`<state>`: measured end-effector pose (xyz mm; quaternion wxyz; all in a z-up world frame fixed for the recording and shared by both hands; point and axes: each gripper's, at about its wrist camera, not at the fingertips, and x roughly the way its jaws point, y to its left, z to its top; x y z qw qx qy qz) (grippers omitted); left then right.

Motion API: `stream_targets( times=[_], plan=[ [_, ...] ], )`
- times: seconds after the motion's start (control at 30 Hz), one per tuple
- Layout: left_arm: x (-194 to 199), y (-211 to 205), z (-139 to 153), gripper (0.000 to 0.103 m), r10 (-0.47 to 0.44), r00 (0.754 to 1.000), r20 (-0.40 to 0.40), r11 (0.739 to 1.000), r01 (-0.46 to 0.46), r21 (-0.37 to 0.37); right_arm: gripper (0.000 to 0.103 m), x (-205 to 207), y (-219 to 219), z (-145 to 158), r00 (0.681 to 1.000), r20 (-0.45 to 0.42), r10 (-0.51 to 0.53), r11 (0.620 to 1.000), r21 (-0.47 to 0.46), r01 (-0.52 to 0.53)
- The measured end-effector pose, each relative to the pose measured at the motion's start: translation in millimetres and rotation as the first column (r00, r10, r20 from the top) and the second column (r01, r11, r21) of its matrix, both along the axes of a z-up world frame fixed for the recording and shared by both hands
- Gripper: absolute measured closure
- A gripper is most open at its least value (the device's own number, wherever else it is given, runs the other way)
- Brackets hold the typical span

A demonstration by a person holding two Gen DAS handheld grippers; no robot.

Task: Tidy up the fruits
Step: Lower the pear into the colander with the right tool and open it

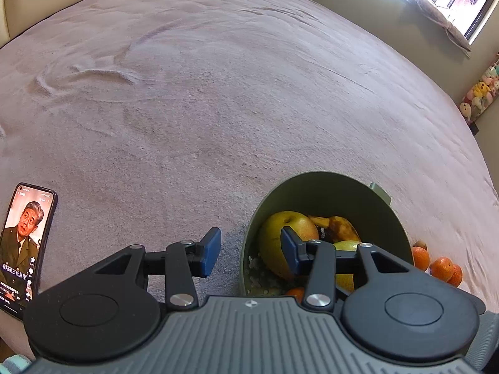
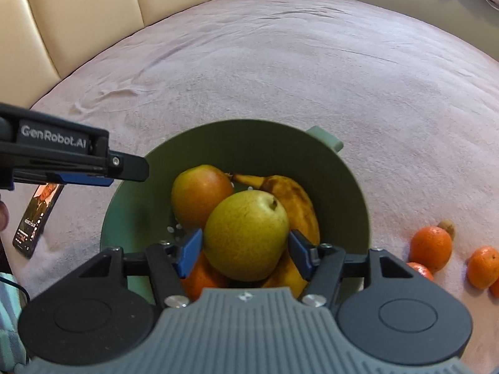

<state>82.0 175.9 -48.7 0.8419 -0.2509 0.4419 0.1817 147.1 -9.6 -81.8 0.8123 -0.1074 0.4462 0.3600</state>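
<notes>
On the bed [image 2: 280, 62], pink-grey cover, sits a green bowl [image 2: 149, 193] with a small handle tab on its far rim. Bowl contents: reddish-yellow apple [image 2: 196, 193] at back left, bruised banana [image 2: 293, 196] along the right side, an orange partly visible underneath. Right tool [image 2: 246, 249] is over the bowl, blue pads either side of a yellow-green pear [image 2: 243, 233]; pads look to be touching its flanks, pear sits on top of the other fruit, so can't tell if it's carried or just resting. Left tool [image 1: 249, 251] is about half open with nothing gripped: left pad is outside the bowl over the bed, right pad is inside, in front of the apple, so the near rim runs between the pads without contact. Right of the bowl on the bed: loose oranges [image 2: 430, 246], near each other, one small brownish fruit just behind them. Phone [image 1: 23, 249] lies screen-up left of the bowl, video playing. Padded beige headboard [image 2: 78, 25] at far left.
</notes>
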Motion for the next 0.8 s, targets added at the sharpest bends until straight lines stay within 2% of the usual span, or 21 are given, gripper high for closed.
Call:
stream_targets(
  times=[0.13, 0.2, 0.33, 0.47, 0.5, 0.6, 0.67, 0.8],
  plan=[
    [0, -1, 0, 0.051, -0.003, 1.0, 0.002, 1.0, 0.003, -0.003, 0.044, 8, -8, -3, 0.997, -0.061, -0.039, 0.998, 0.047, 0.042],
    [0, -1, 1, 0.051, -0.002, 1.0, 0.003, 1.0, 0.002, -0.004, 0.044, 17, -14, -2, 0.986, -0.149, -0.074, 0.993, 0.081, 0.086],
    [0, -2, 0, 0.051, -0.005, 1.0, 0.002, 1.0, 0.005, -0.005, 0.045, 34, -30, -1, 0.932, -0.335, -0.138, 0.963, 0.174, 0.205],
    [2, -3, -1, 0.051, -0.007, 1.0, -0.001, 1.0, 0.007, -0.005, 0.05, 43, -43, -1, 0.877, -0.447, -0.174, 0.927, 0.225, 0.299],
    [2, -3, 0, 0.051, -0.008, 1.0, -0.001, 1.0, 0.008, -0.005, 0.05, 43, -41, 0, 0.876, -0.446, -0.183, 0.928, 0.216, 0.304],
    [2, -2, 0, 0.051, -0.007, 1.0, 0.0, 1.0, 0.007, -0.004, 0.052, 37, -37, 0, 0.899, -0.393, -0.195, 0.942, 0.182, 0.284],
    [2, -3, 0, 0.051, -0.005, 1.0, 0.002, 1.0, 0.005, -0.002, 0.056, 32, -32, 4, 0.916, -0.354, -0.191, 0.952, 0.162, 0.261],
    [2, -2, -1, 0.051, -0.002, 1.0, 0.0, 1.0, 0.002, -0.004, 0.057, 20, -19, 15, 0.965, -0.223, -0.137, 0.983, 0.091, 0.16]
  ],
)
